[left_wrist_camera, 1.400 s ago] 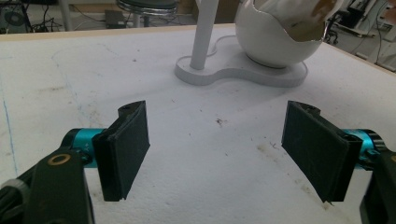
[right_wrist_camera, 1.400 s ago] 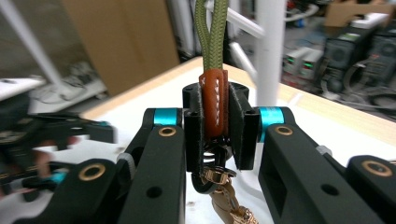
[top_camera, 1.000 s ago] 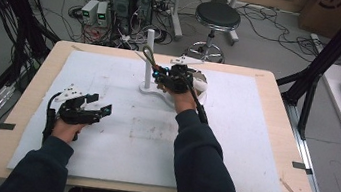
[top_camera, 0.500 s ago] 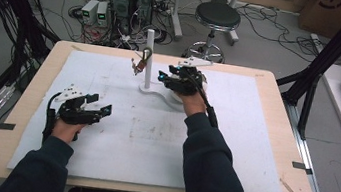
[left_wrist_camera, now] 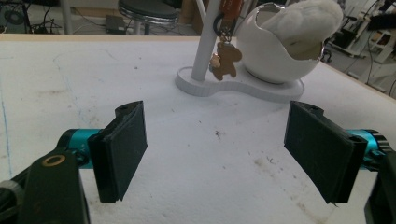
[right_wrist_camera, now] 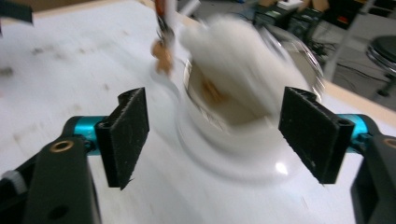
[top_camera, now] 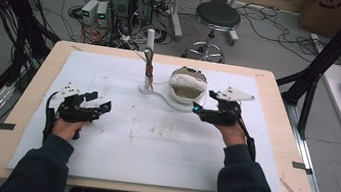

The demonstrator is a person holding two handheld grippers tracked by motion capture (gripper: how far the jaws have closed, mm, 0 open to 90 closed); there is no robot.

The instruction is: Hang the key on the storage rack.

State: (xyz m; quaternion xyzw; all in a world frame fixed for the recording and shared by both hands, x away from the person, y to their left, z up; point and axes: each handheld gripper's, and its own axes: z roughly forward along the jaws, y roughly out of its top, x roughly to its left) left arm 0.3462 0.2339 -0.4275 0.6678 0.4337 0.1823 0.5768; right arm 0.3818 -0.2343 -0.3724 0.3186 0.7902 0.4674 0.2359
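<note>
- The right gripper (right_wrist_camera: 212,140) faces a white egg-shaped bowl (right_wrist_camera: 243,135), its two black jaws spread wide with nothing between them.
- White fluffy stuffing (right_wrist_camera: 233,51) bulges from the bowl's opening; the whole bowl is blurred.
- Left of the bowl, a small brown charm (right_wrist_camera: 163,56) hangs against a white post (right_wrist_camera: 169,11).
- The bowl stands on a white-covered worktop (right_wrist_camera: 60,70), smudged to the bowl's left.

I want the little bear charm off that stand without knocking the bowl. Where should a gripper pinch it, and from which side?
Probably pinch the bear charm across its flat body, just under the ring that hangs it from the white post. Come from the left gripper's side: its view faces the bear with open mat between, whereas the egg-shaped bowl crowds the other side.
</note>
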